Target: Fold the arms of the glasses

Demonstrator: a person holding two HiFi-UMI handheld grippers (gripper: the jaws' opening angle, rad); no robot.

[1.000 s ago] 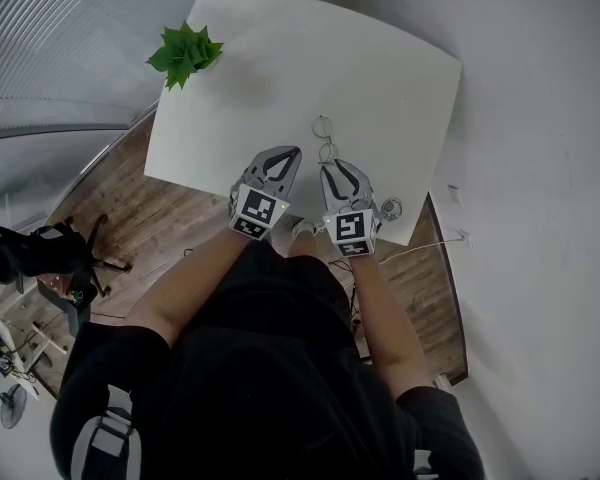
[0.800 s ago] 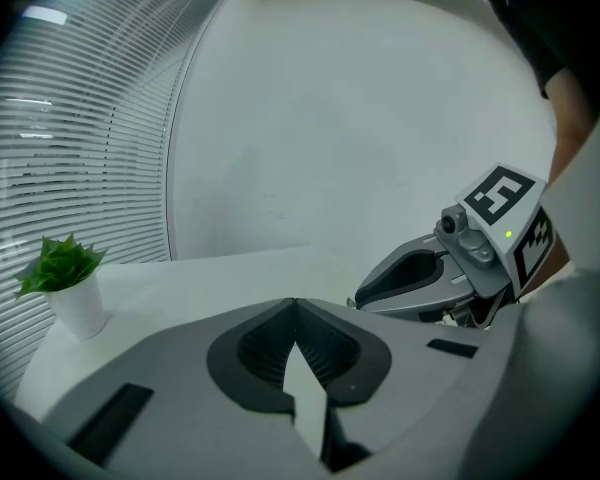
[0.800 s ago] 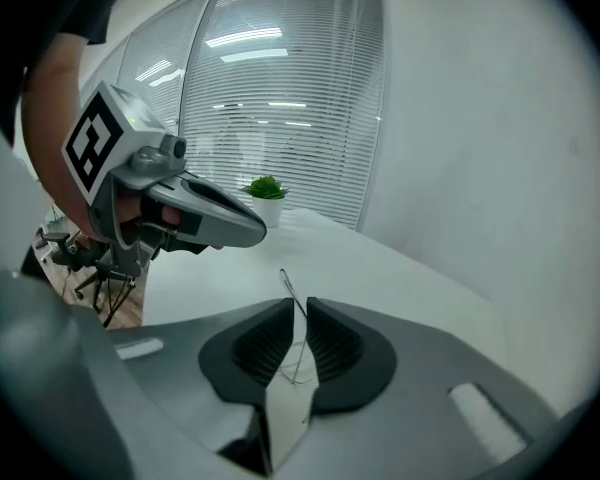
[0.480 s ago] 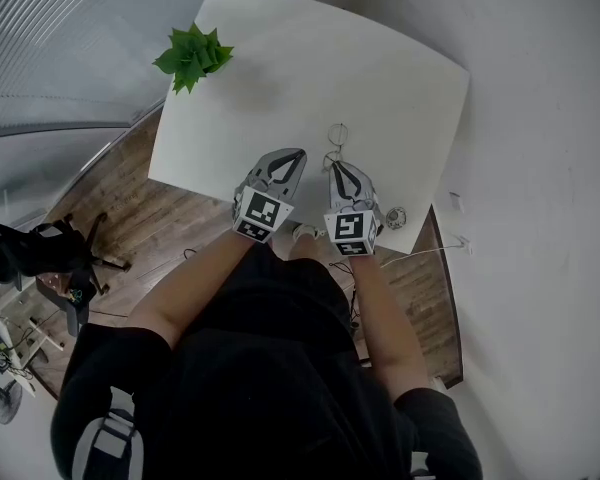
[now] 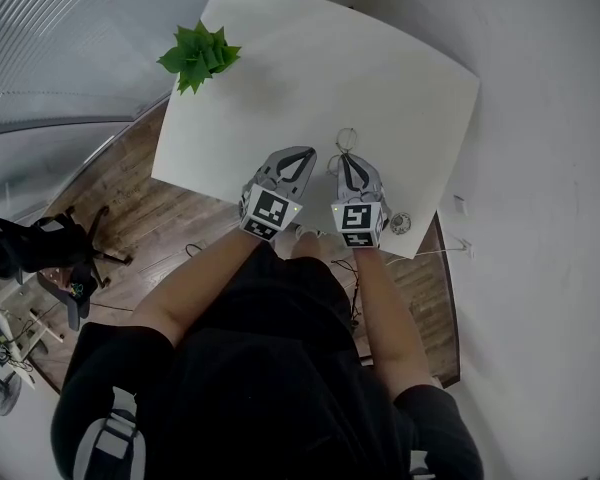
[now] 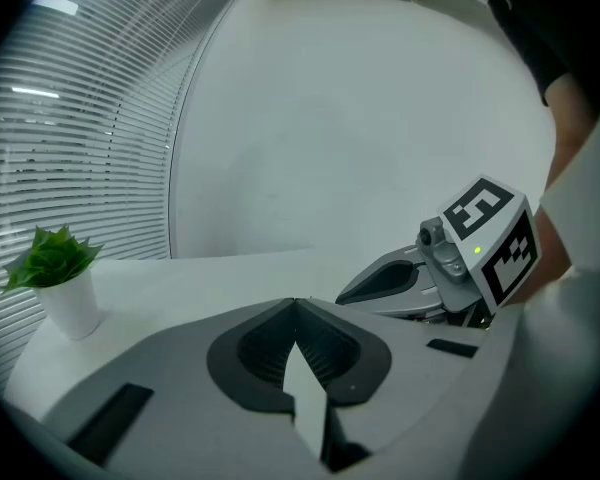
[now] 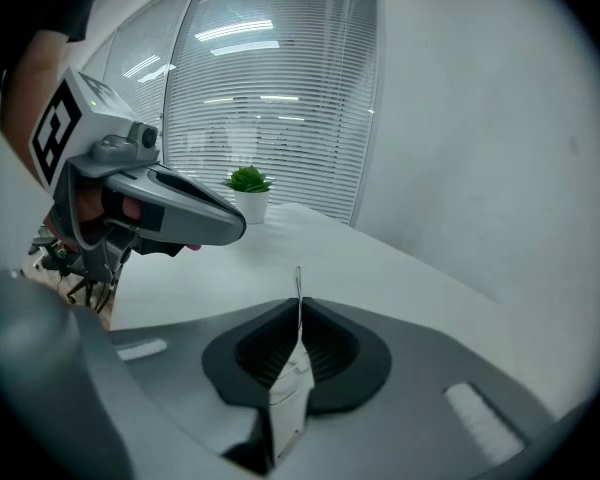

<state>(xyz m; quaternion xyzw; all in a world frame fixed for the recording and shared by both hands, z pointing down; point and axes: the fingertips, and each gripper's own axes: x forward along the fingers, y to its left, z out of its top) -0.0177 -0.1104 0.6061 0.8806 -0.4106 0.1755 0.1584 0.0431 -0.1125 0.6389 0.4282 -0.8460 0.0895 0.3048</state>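
The glasses were thin, wire-framed, with round lenses, lying on the white counter near its front edge. One wire part stood upright, pinched in the closing right claw.

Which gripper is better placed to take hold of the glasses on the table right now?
The right gripper. Its jaws are closing with the thin wire of the glasses between them. The left gripper is shut, empty, and beside the glasses, not on them.

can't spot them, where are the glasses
Head view: glasses by the white table's near edge, right of centre, their wire frame between the right gripper's closing fingers.
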